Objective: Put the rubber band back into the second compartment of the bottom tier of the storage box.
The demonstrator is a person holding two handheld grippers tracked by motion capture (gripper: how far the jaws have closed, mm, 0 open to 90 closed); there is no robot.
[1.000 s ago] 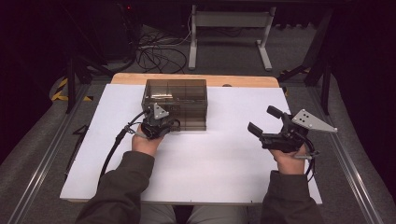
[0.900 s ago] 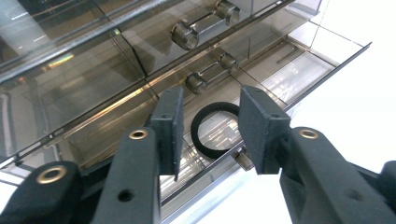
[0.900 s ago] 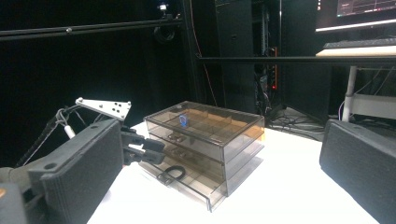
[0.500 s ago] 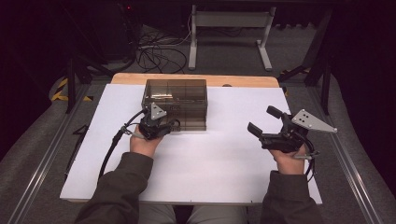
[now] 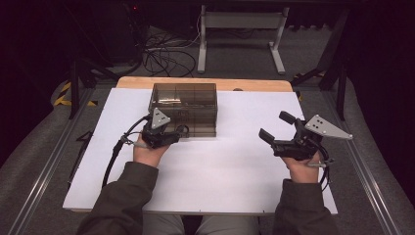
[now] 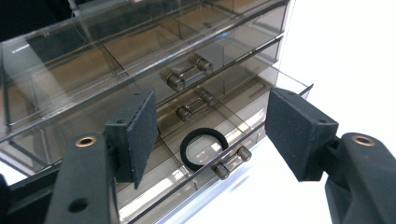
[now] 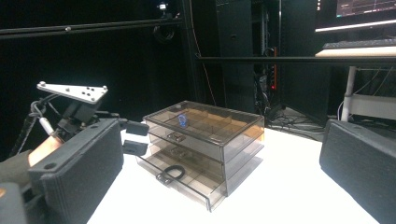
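Observation:
A smoky clear drawer box (image 5: 183,105) with three drawers stands at the table's far middle. Its bottom drawer (image 6: 196,177) is pulled partly out, and a black elastic ring (image 6: 204,148) lies flat in it behind the handle. My left gripper (image 6: 212,112) hovers just over that drawer front; its jaws have just been opening, stand wide and hold nothing. From above, the left gripper (image 5: 182,132) is at the box's front left corner. My right gripper (image 5: 275,126) is held off to the right, open and empty. It faces the box (image 7: 205,140) and the ring (image 7: 173,171).
The box rests on a white sheet (image 5: 220,166) over a wooden table (image 5: 254,84). Metal rails (image 5: 49,161) run along both table sides. Cables (image 5: 166,56) and a desk frame (image 5: 240,22) lie on the floor beyond the far edge.
The left gripper has edged slightly back and leftward from the box front. The right gripper has kept its place.

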